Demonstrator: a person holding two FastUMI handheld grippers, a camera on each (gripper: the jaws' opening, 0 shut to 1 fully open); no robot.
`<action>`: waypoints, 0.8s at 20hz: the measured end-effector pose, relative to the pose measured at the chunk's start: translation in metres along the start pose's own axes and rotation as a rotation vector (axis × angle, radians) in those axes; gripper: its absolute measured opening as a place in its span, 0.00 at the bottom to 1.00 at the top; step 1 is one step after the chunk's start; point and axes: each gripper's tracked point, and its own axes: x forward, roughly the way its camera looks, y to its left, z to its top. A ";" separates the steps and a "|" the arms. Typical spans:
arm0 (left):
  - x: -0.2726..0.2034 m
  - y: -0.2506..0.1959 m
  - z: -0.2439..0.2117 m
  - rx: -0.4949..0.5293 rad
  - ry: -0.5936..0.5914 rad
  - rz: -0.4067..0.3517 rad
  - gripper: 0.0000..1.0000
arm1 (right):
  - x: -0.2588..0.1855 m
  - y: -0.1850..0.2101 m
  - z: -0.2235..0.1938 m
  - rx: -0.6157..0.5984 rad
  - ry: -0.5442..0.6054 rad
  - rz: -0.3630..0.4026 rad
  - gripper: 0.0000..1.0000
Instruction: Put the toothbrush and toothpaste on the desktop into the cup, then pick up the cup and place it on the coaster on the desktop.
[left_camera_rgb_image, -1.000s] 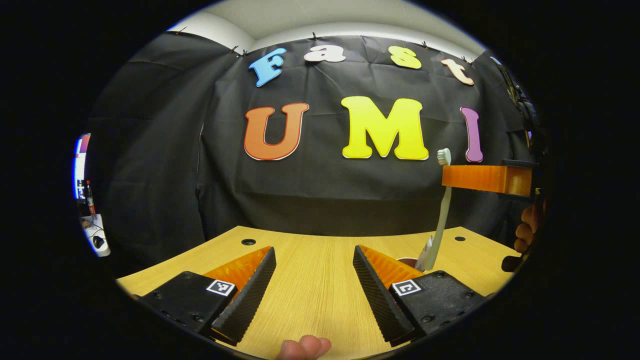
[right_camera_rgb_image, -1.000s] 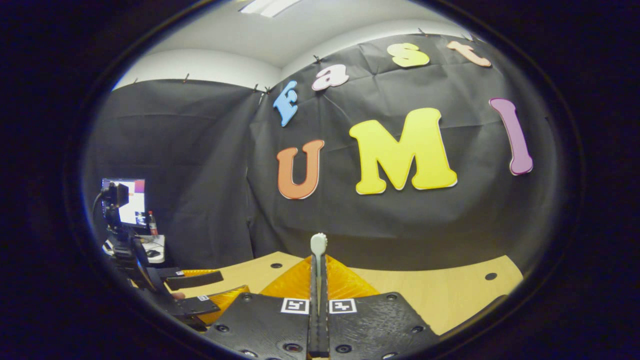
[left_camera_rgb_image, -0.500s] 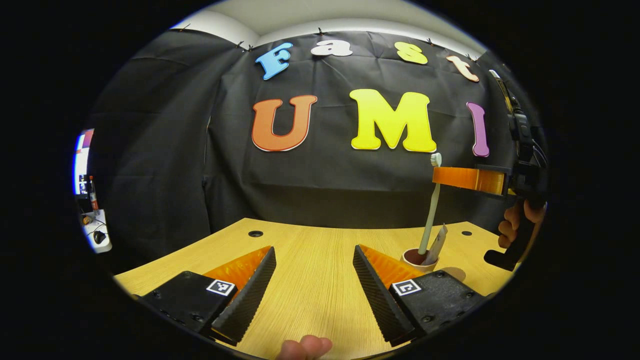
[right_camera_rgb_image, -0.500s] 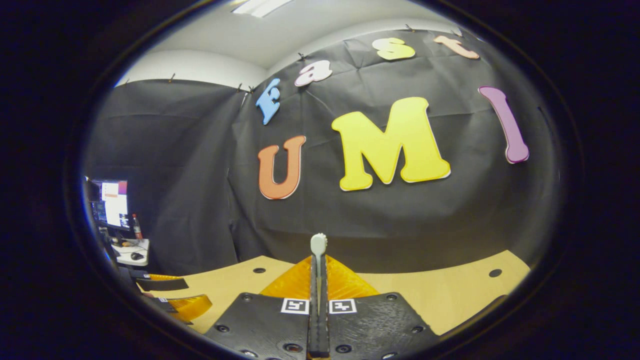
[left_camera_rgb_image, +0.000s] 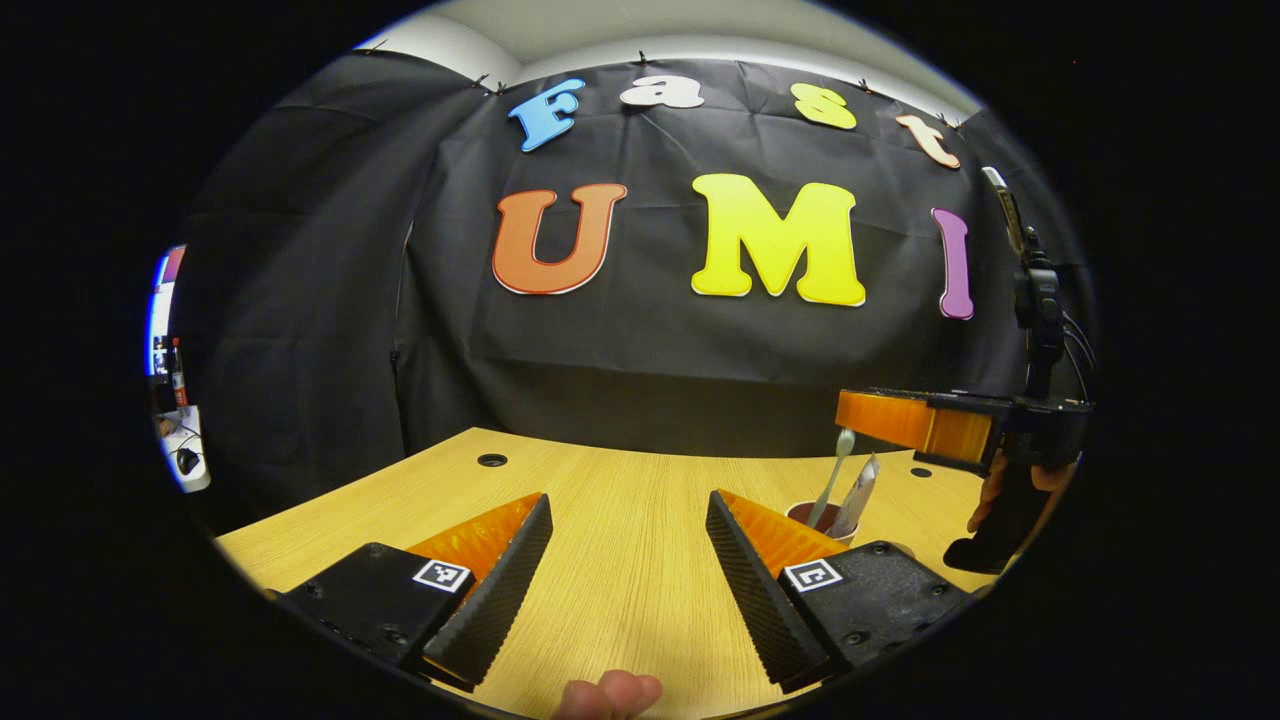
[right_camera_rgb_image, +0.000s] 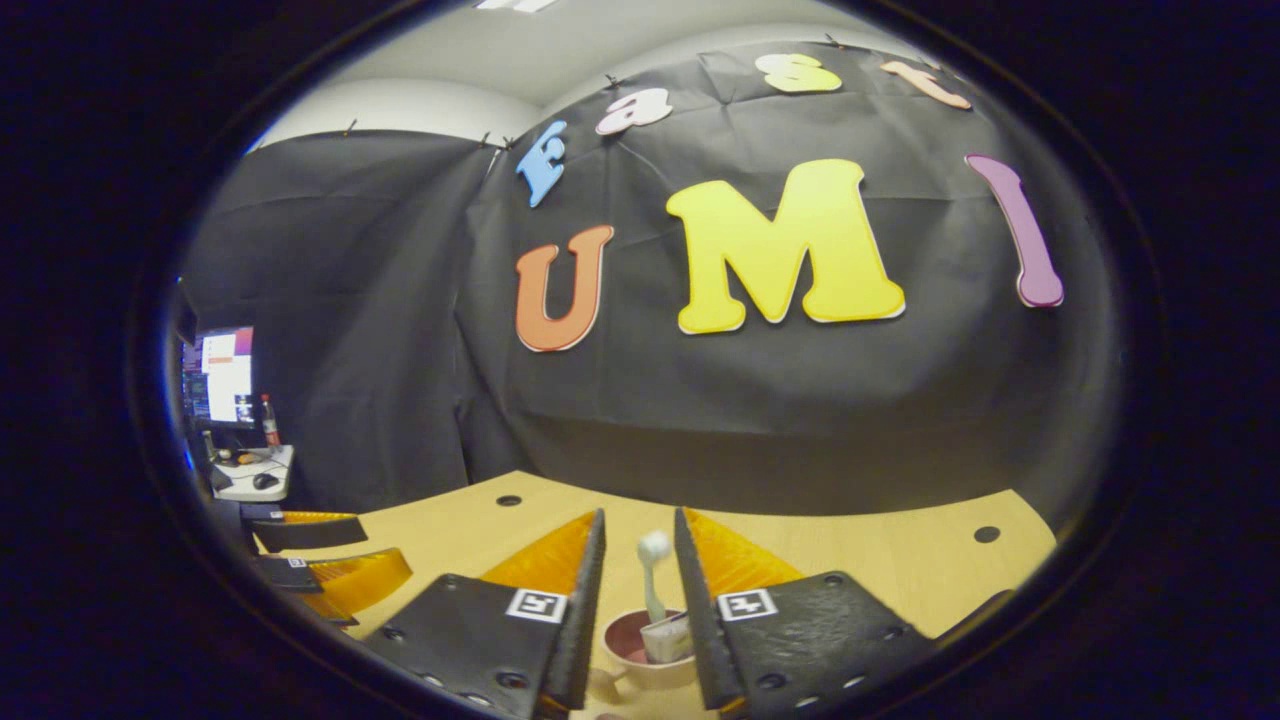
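Left gripper view shows the desk (left_camera_rgb_image: 620, 520), pale wood, wide under both tools; on its right side stands the cup (left_camera_rgb_image: 822, 520), partly hidden behind this gripper's own finger; the coaster I cannot pick out with certainty. The left gripper (left_camera_rgb_image: 628, 560) hovers low over bare wood with its fingers spread wide and nothing between them. The right gripper (left_camera_rgb_image: 900, 420) hangs just above the cup, held by a hand (left_camera_rgb_image: 990, 480) at the far right edge.

In the right gripper view the right gripper (right_camera_rgb_image: 638, 590) has its fingers parted, one on each side of the cup (right_camera_rgb_image: 640, 650), and they press on nothing; the toothbrush (right_camera_rgb_image: 652, 575) stands free in the cup, head up, leaning on the rim; the toothpaste (right_camera_rgb_image: 665, 635) sits beside it inside the cup.

So both items lie in the cup as the task wants; I judge that the step in hand is the release of the brush, and what remains is to carry the cup to the coaster. That move calls for a grip on the cup's wall, low enough and level, because the tall brush may tip out if the cup tilts.
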 end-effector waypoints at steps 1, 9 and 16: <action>0.001 -0.001 0.002 0.005 -0.002 0.004 0.98 | -0.004 -0.001 0.002 -0.004 -0.001 -0.004 0.63; -0.011 -0.033 0.013 -0.025 0.012 -0.019 0.98 | -0.061 -0.026 0.062 -0.057 -0.189 -0.089 0.96; -0.031 -0.094 0.034 -0.008 0.043 -0.156 0.97 | -0.154 -0.067 0.098 -0.049 -0.293 -0.177 0.95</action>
